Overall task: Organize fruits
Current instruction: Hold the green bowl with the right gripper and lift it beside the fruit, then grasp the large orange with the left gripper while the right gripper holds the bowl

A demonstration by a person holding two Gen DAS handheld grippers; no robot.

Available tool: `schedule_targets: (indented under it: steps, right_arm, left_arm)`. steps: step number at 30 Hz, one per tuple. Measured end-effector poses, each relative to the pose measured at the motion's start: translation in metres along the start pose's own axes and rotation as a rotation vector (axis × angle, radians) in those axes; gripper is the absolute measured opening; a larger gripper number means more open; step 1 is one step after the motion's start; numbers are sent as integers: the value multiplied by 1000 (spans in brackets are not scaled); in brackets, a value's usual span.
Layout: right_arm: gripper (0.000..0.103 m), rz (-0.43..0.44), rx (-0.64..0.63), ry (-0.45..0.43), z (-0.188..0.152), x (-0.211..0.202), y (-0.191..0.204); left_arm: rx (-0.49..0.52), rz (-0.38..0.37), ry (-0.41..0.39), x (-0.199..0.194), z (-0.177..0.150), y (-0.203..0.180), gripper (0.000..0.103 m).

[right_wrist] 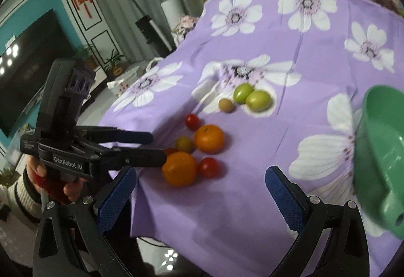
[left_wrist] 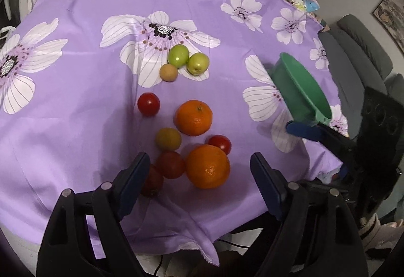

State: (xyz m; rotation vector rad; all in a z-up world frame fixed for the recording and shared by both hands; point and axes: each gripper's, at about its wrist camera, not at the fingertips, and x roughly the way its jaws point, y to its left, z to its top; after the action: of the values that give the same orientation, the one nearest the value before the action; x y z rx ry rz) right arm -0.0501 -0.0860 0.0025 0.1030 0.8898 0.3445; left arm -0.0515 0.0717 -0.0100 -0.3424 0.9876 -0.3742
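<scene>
Jaws of the left gripper (left_wrist: pixel 199 173) stand wide apart above the near edge of the worktop, holding nothing. Between them lies a large orange (left_wrist: pixel 208 166), touching a dark red tomato (left_wrist: pixel 170 164) on its left; another red fruit (left_wrist: pixel 151 179) sits partly hidden behind the left jaw. Just beyond are a yellowish fruit (left_wrist: pixel 168 138), a second orange (left_wrist: pixel 194 117) and a small red tomato (left_wrist: pixel 220 143). Farther out lies one more tomato (left_wrist: pixel 148 104), then two green fruits (left_wrist: pixel 178 55) touching each other, with a small tan one (left_wrist: pixel 168 72) beside them — all on the purple flowered cloth (left_wrist: pixel 75 100).

In the left wrist view, the right gripper (left_wrist: pixel 303 129) has its jaws shut on the handle of a green bowl (left_wrist: pixel 300 90), tilted above the cloth, well to the right of the fruit. In the right wrist view that bowl (right_wrist: pixel 378 145) shows to the right of the right jaw — the grip itself is not visible there.
</scene>
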Motion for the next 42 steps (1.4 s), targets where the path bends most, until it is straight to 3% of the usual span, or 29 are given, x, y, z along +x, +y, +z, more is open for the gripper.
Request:
schedule_targets:
  steps: [4, 10, 12, 18, 26, 30, 42]
  right_arm:
    - [96, 10, -12, 20, -7, 2, 8]
    - [93, 16, -2, 30, -14, -5, 3]
    - [82, 30, 12, 40, -14, -7, 1]
    - [71, 76, -6, 97, -17, 7, 8]
    - [67, 124, 1, 120, -19, 26, 12]
    - [60, 148, 33, 139, -20, 37, 9]
    - [56, 185, 97, 181, -15, 61, 3]
  left_arm:
    - [-8, -54, -10, -4, -1, 0, 79]
    - [24, -67, 11, 1, -6, -2, 67]
    - [34, -58, 21, 4, -7, -3, 65]
    - [18, -92, 28, 9, -4, 0, 59]
    - [7, -130, 47, 14, -1, -2, 55]
    - [-11, -128, 70, 20, 1, 1, 53]
    - [-7, -103, 126, 29, 3, 3, 51]
